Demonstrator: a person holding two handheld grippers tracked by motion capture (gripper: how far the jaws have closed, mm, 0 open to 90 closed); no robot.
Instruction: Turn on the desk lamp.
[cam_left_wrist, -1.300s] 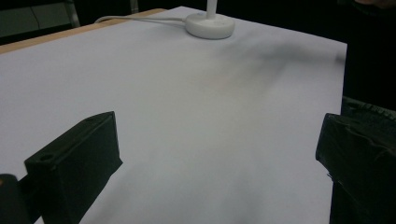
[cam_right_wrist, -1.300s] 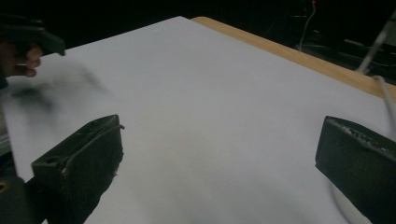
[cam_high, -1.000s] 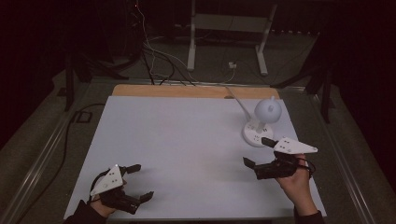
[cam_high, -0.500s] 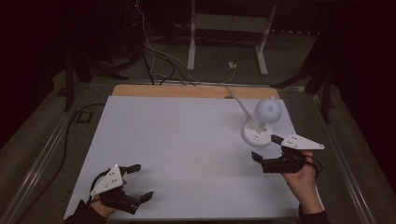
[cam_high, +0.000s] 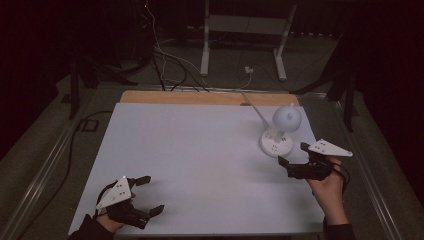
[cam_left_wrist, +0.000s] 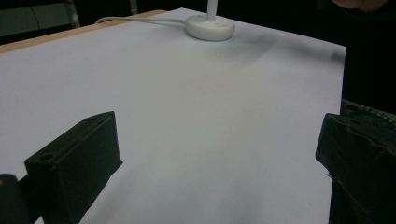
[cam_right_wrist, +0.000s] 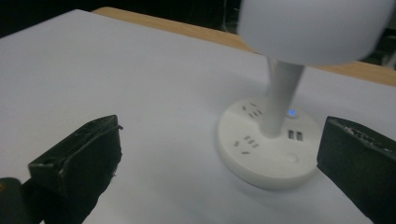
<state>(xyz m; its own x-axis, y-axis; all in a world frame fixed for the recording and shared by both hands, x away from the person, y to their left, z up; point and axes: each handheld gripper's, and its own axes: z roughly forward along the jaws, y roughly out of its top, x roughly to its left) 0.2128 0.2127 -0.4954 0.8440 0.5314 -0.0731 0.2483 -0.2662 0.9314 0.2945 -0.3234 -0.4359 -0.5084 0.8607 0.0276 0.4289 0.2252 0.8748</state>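
Right gripper (cam_high: 292, 156) lines up on the desk lamp (cam_high: 278, 137), jaws apart and empty.

The lamp sits near the table's (cam_high: 200, 150) far right corner, just beyond those jaws, likely for a press on its round base. The left gripper (cam_high: 150, 194), also spread and empty, waits by the near edge, with bare tabletop between.

In the right gripper view the lamp (cam_right_wrist: 280, 140) loses the top of its white shade to the upper edge, and the right gripper (cam_right_wrist: 215, 154) has its far jaw cut by the right edge beside the lamp's base. In the left gripper view the lamp (cam_left_wrist: 210, 27) shows base and a stub of stem; its head is cut off. The base's socket markings are too small to read from the high view
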